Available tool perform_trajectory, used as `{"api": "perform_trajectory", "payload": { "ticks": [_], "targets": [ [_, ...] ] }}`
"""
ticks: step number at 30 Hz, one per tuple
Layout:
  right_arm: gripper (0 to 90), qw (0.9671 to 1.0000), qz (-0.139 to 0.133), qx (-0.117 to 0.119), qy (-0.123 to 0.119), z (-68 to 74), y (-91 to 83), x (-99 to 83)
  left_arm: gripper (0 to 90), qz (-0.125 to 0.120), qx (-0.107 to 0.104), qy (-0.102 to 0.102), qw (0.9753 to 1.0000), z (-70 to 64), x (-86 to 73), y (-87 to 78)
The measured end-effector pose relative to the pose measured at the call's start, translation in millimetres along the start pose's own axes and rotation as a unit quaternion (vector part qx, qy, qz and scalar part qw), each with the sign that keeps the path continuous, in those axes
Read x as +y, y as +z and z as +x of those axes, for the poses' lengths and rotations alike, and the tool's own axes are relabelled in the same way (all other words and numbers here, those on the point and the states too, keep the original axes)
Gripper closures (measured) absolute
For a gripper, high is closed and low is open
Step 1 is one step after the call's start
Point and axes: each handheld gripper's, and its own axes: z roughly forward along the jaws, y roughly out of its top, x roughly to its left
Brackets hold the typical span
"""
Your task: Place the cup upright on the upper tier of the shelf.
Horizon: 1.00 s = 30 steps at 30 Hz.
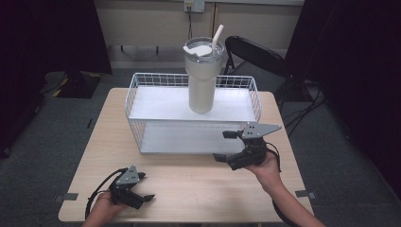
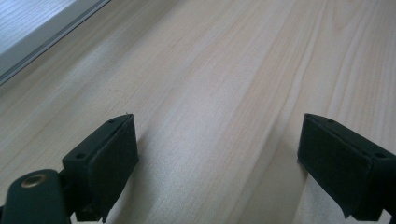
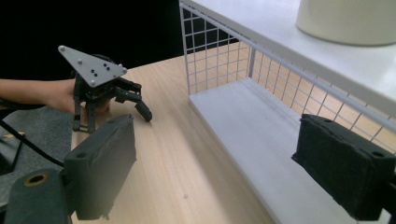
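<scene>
Jaws spread on both grippers, matte black pads (image 3: 100,163), smooth cylindrical tumbler (image 1: 202,80).

Light falls from overhead and lands evenly on the table (image 1: 189,179), pale and bright, while the room's edges sink to near black. The white shelf (image 1: 156,106) glares a little, its top almost washed out. Shadows under the left gripper (image 1: 144,191) are soft and short. In both gripper views the near jaws are blurred and grainy; the wood grain beyond stays fairly sharp, and straight lines lean toward the corners
</scene>
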Motion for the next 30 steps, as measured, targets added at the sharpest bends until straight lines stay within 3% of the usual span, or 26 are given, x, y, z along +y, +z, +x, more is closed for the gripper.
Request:
{"api": "perform_trajectory", "payload": {
  "ticks": [7,30],
  "targets": [
    [11.7,0.9999,0.012,0.0,-0.005,1.8,-2.4,-12.7,11.6,0.001,0.002,-0.001,1.0,0.2,0.0,-0.1],
    [11.5,0.9985,0.052,-0.009,0.015,-3.3,-1.2,-74.1,11.5,0.001,0.002,-0.002,1.0,0.3,0.0,-0.1]
  ]
}}
